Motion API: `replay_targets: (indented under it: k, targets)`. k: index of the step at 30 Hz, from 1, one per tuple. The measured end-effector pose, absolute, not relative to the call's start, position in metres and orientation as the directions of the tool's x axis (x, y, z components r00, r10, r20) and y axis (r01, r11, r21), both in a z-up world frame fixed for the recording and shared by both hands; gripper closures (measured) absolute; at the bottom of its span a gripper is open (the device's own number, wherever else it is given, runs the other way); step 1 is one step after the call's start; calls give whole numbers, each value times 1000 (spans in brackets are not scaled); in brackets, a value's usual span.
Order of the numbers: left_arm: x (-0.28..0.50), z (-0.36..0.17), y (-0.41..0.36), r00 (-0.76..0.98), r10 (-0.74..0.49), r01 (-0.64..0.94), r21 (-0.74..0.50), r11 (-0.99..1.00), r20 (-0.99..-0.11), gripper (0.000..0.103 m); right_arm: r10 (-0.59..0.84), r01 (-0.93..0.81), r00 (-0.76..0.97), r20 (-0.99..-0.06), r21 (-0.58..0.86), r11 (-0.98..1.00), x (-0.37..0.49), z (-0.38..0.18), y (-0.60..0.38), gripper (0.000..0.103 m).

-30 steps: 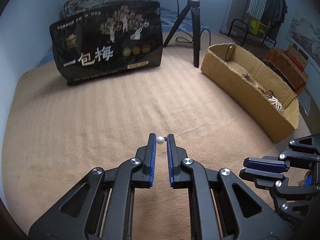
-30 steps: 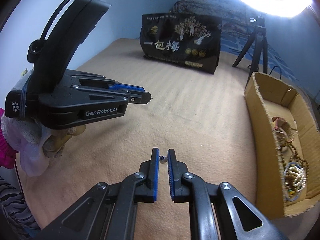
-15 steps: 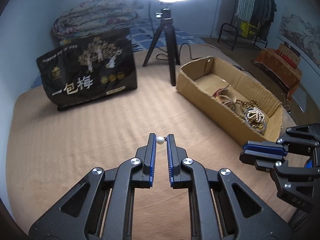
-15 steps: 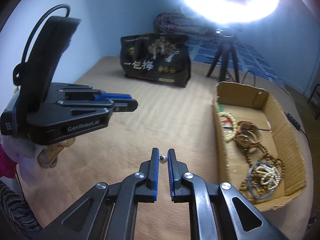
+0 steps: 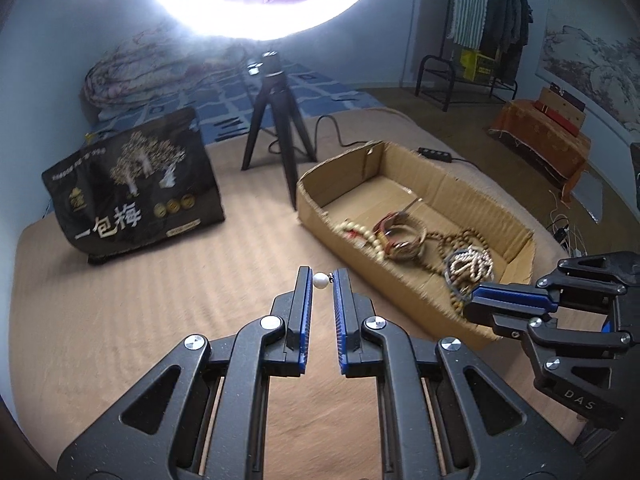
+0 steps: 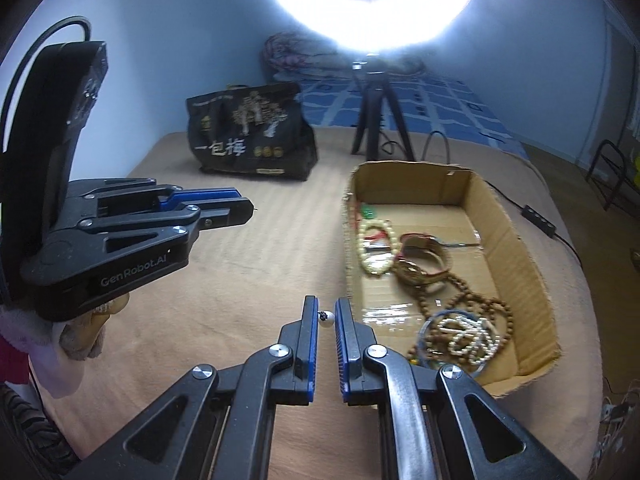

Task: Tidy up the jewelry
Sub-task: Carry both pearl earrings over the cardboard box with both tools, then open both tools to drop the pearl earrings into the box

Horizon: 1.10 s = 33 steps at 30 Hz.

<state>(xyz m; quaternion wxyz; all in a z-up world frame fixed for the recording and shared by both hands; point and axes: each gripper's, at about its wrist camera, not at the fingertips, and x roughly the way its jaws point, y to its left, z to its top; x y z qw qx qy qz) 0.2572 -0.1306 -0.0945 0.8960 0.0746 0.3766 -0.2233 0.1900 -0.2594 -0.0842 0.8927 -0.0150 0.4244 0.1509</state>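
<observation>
White pearl bead (image 5: 320, 280) is sitting pinched in the left tongs (image 5: 321, 285); the right tongs (image 6: 327, 318) are pinching another bead (image 6: 326, 317). Both are hovering beside the cardboard box (image 6: 516, 248), awaiting release inside.

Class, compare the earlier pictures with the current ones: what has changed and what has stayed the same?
Both tools have travelled toward the cardboard box, so its beads now show from above. The left tool still pinches a white pearl; the right tool still pinches its pearl. The black bag stays put.
</observation>
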Motion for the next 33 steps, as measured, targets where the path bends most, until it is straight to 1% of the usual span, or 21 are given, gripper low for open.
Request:
replay_targets:
  k: [13, 33]
  targets:
    - [270, -82, -176, 621, -385, 488, -48, 872, -682, 94, 214, -217, 611, -762, 98, 971, 197, -78, -293, 97]
    - [312, -85, -223, 603, -393, 485, -71, 871, -694, 94, 123, -116, 601, -789, 65, 991, 213, -85, -324, 97]
